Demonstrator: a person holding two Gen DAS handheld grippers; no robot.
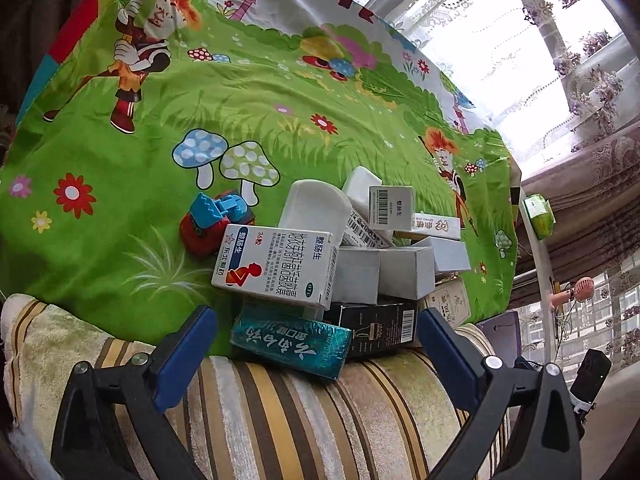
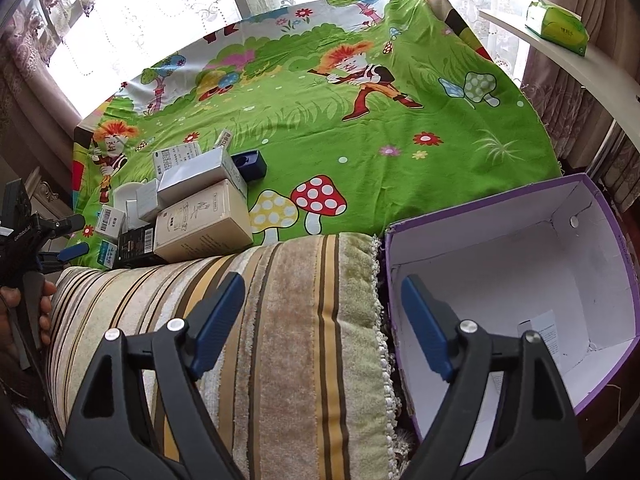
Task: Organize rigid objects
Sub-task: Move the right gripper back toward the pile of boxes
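The left gripper point(image 1: 316, 344) stands wide apart and grasps nothing; its blue pads flank a teal box point(image 1: 290, 340) without touching it, at the near edge of a heap of boxes point(image 1: 360, 248). In that heap a white medicine carton point(image 1: 276, 266) lies atop the teal box, a black box point(image 1: 380, 328) sits to its right, and a red and blue toy point(image 1: 212, 220) lies at the left. The right gripper point(image 2: 320, 320) is likewise released and empty, over a striped towel point(image 2: 300, 320). Its right finger hangs above the open purple box point(image 2: 520, 264), which sits right of the towel. All rest on a green cartoon cloth point(image 2: 360, 140).
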